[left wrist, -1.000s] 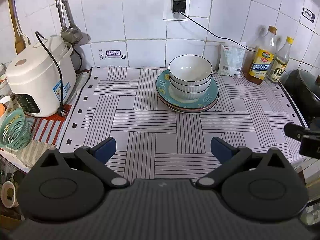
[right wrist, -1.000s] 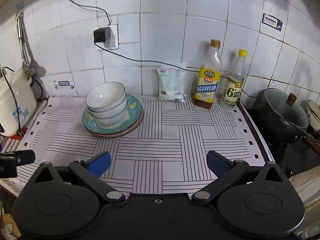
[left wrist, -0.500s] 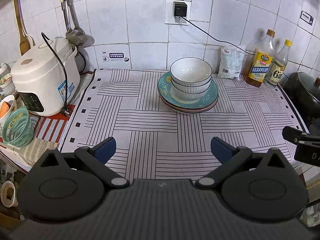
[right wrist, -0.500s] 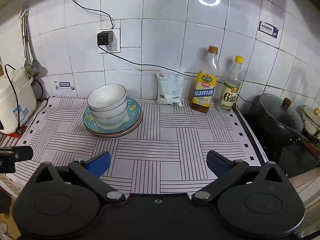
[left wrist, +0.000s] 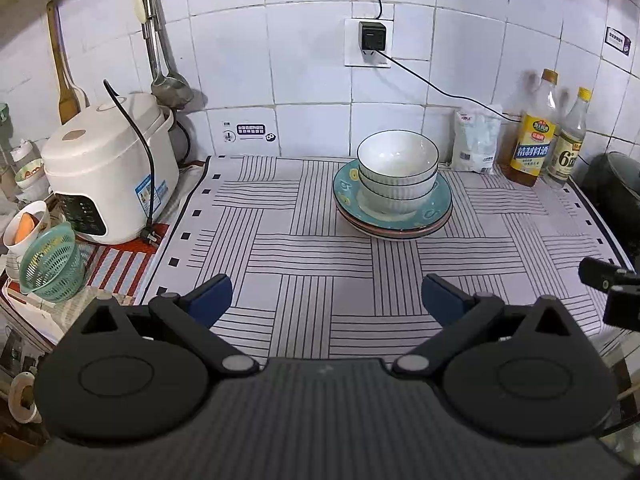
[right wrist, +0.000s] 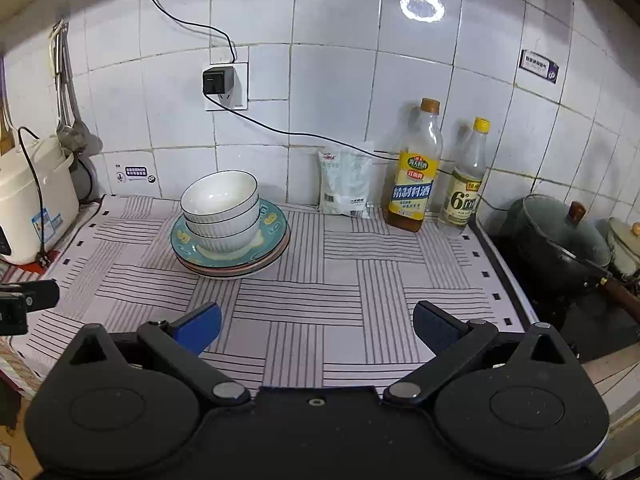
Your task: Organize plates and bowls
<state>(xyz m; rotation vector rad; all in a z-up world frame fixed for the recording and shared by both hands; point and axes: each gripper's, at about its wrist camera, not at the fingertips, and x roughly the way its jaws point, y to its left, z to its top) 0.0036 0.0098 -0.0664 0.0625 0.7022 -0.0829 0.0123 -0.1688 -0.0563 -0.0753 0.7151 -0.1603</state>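
White bowls (left wrist: pixel 397 160) sit nested on a stack of plates, the top plate teal (left wrist: pixel 438 204), on the striped cloth near the tiled wall. The same bowls (right wrist: pixel 220 200) and plates (right wrist: pixel 272 226) show at left centre in the right wrist view. My left gripper (left wrist: pixel 326 298) is open and empty over the cloth's front part, well short of the stack. My right gripper (right wrist: pixel 316 326) is open and empty, in front and to the right of the stack.
A white rice cooker (left wrist: pixel 104 168) and a green basket (left wrist: pixel 50 264) stand at the left. A white bag (right wrist: pixel 347 180), two bottles (right wrist: pixel 414 176) and a lidded black pot (right wrist: pixel 560 236) stand at the right. Utensils (left wrist: pixel 160 40) hang on the wall.
Both grippers have drawn back and risen a little, so the stack sits farther away in both views. The bowls and plates have not moved.
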